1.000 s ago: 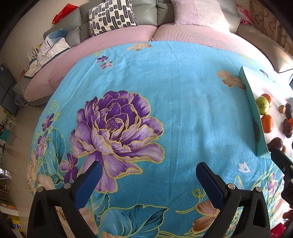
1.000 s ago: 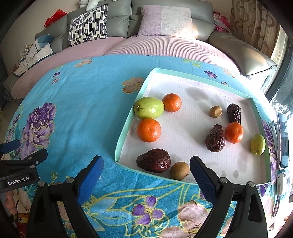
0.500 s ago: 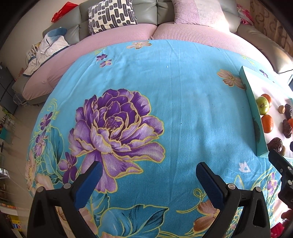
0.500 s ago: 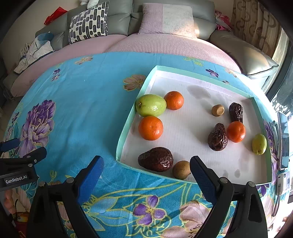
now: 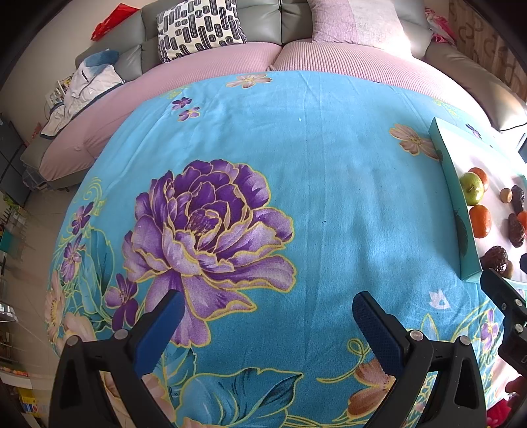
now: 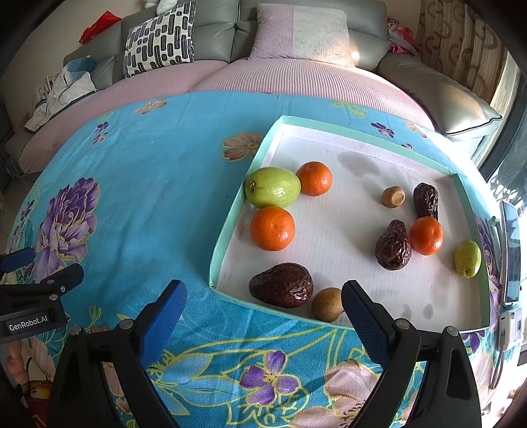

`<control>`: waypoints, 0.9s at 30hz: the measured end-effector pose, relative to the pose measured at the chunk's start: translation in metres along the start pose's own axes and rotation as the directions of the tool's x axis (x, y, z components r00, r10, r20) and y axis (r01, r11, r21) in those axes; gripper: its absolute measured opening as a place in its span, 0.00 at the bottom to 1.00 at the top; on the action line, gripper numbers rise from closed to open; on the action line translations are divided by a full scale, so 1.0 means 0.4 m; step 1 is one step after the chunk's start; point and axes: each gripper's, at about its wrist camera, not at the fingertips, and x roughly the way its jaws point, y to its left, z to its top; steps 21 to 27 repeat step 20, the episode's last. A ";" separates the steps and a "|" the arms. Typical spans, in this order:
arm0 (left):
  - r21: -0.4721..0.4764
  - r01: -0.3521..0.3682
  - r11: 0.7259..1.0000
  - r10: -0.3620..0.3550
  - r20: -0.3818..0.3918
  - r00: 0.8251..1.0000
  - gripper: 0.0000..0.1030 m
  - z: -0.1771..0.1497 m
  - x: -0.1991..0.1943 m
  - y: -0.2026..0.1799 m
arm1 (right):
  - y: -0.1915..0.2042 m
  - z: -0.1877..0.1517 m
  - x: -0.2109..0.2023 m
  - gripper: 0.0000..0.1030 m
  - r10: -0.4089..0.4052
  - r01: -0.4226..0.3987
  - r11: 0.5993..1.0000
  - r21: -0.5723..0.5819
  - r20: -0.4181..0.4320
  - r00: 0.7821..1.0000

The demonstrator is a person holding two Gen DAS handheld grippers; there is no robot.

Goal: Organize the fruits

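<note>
Left gripper [image 5: 266,309] hangs over the blue flowered cloth [image 5: 329,164], jaws wide, nothing between them, only the big purple peony [image 5: 204,227] print at its 11 o'clock. Far off at 12 o'clock sits the grey sofa [image 6: 214,19] with a black-and-white patterned cushion [image 6: 158,36] and a pink pillow [image 6: 303,36]; a white garment [image 6: 66,92] lies heaped at 10 o'clock.

Over to the right gripper [image 6: 263,299], jaws wide as well and empty, poised at the near edge of the teal-rimmed tray [image 6: 230,230] on the bench. All the fruit lies in that tray. Dead ahead at 12 o'clock, a dark wrinkled fruit [image 6: 281,284] just beside a small brown fruit [image 6: 327,304], which sits just off the right jaw's tip. Further up, an orange [image 6: 271,227] touching a large green fruit [image 6: 272,187], with a second orange [image 6: 314,178] against that.

Swinging to 1 o'clock: a small tan fruit [image 6: 393,196], two more dark wrinkled fruits, the nearer one [image 6: 393,245] touching a third orange [image 6: 426,235]. Then a small green fruit [image 6: 467,258] near the tray's right wall. Beyond that wall, at 2 o'clock, a phone [image 6: 510,253] lies on the cloth.
</note>
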 end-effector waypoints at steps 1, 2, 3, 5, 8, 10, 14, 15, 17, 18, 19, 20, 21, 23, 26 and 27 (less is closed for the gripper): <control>0.000 0.000 1.000 0.000 0.000 1.000 1.00 0.000 0.000 0.000 | -0.001 0.001 0.000 0.92 0.000 0.000 1.000 0.000 0.000 1.000; 0.000 0.000 1.000 0.000 0.000 1.000 1.00 0.000 0.000 0.000 | -0.001 -0.001 0.000 0.92 0.000 0.000 1.000 0.000 0.000 1.000; 0.000 0.000 1.000 0.000 0.000 1.000 1.00 -0.001 -0.001 0.000 | -0.001 -0.002 0.001 0.92 0.000 0.000 1.000 0.001 -0.001 1.000; -0.001 0.000 1.000 0.000 0.000 1.000 1.00 -0.001 -0.001 0.000 | -0.001 -0.001 0.001 0.92 0.000 0.000 1.000 0.000 -0.001 1.000; -0.001 0.000 1.000 0.000 0.002 1.000 1.00 -0.001 -0.001 -0.001 | -0.001 -0.005 0.002 0.92 0.000 0.000 1.000 0.000 -0.002 1.000; -0.002 0.000 1.000 0.000 0.003 1.000 1.00 0.000 0.000 -0.002 | -0.002 -0.005 0.003 0.92 0.000 0.000 1.000 -0.001 -0.003 1.000; 0.000 0.000 1.000 0.000 0.003 1.000 1.00 -0.001 -0.001 -0.001 | -0.002 -0.007 0.006 0.92 0.000 0.000 1.000 -0.002 -0.007 1.000; 0.000 0.000 1.000 0.000 0.003 1.000 1.00 -0.001 -0.001 -0.001 | -0.003 -0.009 0.006 0.92 0.000 0.000 1.000 -0.002 -0.007 1.000; 0.000 -0.001 1.000 0.001 0.002 1.000 1.00 -0.001 -0.001 -0.001 | -0.002 -0.007 0.006 0.92 0.000 0.000 1.000 -0.001 -0.007 1.000; 0.000 -0.001 1.000 0.001 0.002 1.000 1.00 -0.001 -0.001 -0.001 | -0.002 -0.008 0.006 0.92 0.000 0.000 1.000 -0.001 -0.008 1.000; -0.001 0.000 1.000 0.000 0.002 1.000 1.00 -0.001 -0.001 -0.001 | -0.002 -0.006 0.006 0.92 0.000 0.000 1.000 -0.001 -0.007 1.000; -0.001 0.001 1.000 -0.001 0.002 1.000 1.00 -0.002 -0.001 -0.001 | -0.002 -0.008 0.006 0.92 0.000 0.000 1.000 -0.001 -0.008 1.000; -0.001 0.001 1.000 -0.001 0.002 1.000 1.00 -0.002 -0.001 -0.001 | -0.002 -0.008 0.006 0.92 0.000 0.000 1.000 -0.001 -0.008 1.000; -0.001 0.001 1.000 -0.001 0.002 1.000 1.00 -0.002 -0.001 -0.001 | -0.002 -0.008 0.006 0.92 0.000 0.000 1.000 -0.001 -0.008 1.000; -0.001 0.001 1.000 -0.001 0.002 1.000 1.00 -0.002 -0.001 -0.001 | -0.002 -0.008 0.006 0.92 0.000 0.000 1.000 -0.001 -0.008 1.000; -0.001 0.001 1.000 -0.001 0.002 1.000 1.00 -0.002 -0.001 -0.001 | -0.002 -0.008 0.006 0.92 0.000 0.000 1.000 -0.001 -0.008 1.000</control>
